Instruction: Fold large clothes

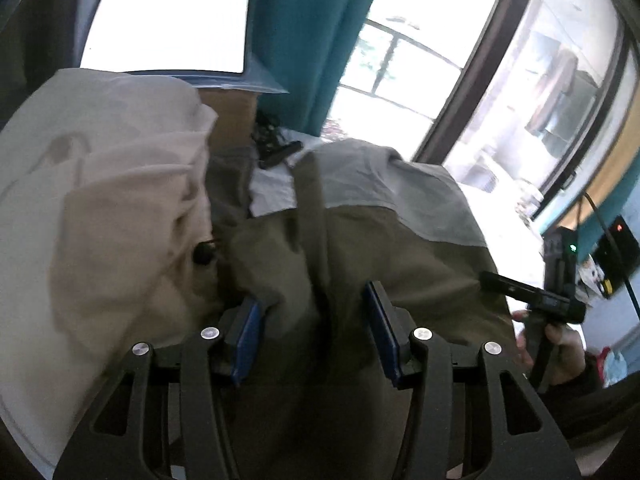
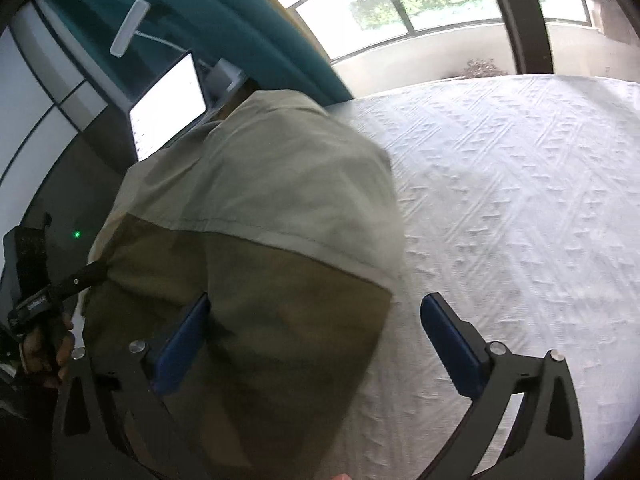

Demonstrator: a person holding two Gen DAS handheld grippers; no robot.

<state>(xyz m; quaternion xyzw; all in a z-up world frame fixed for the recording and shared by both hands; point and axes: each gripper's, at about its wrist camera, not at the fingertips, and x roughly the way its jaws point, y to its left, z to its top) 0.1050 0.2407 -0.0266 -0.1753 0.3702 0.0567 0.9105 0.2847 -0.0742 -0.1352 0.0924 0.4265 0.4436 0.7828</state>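
Blue-padded left gripper (image 1: 316, 328) hangs close over an olive and grey garment (image 1: 380, 232), jaws half apart with a fold of cloth between them; whether the pads pinch it is unclear. That garment lies heaped on a white bedspread (image 2: 520, 200). Right gripper (image 2: 316, 344) stands wide open above the garment's edge. Beige cloth (image 1: 100, 200) lies just left. Behind glows a laptop (image 1: 164, 28).

Garment (image 2: 256, 280) olive with pale grey-beige top; bedspread (image 2: 520, 208) white, textured; curtain (image 1: 304, 40) teal.

The olive garment (image 2: 256, 280) runs off my right view's bottom edge, perhaps hiding my left pad (image 2: 182, 346).
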